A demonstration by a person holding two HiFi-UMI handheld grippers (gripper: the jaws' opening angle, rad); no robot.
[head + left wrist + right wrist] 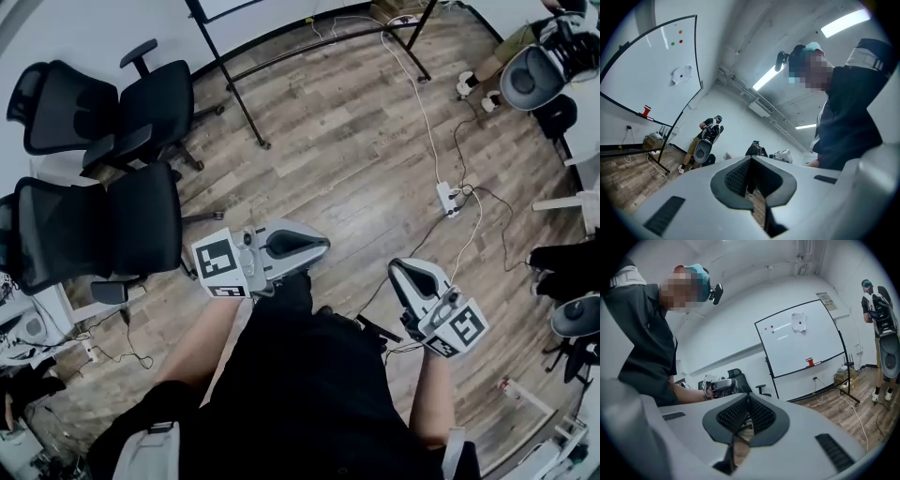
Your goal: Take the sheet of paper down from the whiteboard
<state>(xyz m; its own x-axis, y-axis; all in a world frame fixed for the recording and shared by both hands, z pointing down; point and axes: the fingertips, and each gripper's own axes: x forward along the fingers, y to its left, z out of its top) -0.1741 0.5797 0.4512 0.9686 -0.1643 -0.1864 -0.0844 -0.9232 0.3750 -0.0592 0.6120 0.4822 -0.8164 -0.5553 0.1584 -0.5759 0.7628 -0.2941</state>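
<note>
Left gripper (314, 246) and right gripper (403, 272), jaws closed together, both empty, held over wood floor (356, 159); sheet of paper (798, 322) on upper whiteboard (813, 345), well apart from both.

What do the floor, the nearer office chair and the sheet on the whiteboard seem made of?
Floor: wood-look planks, matt, with grain and seams; laminate or real wood, can't tell. Nearer office chair: black back that looks like mesh, frame probably plastic. Sheet: thin white paper, crumpled outline.
</note>
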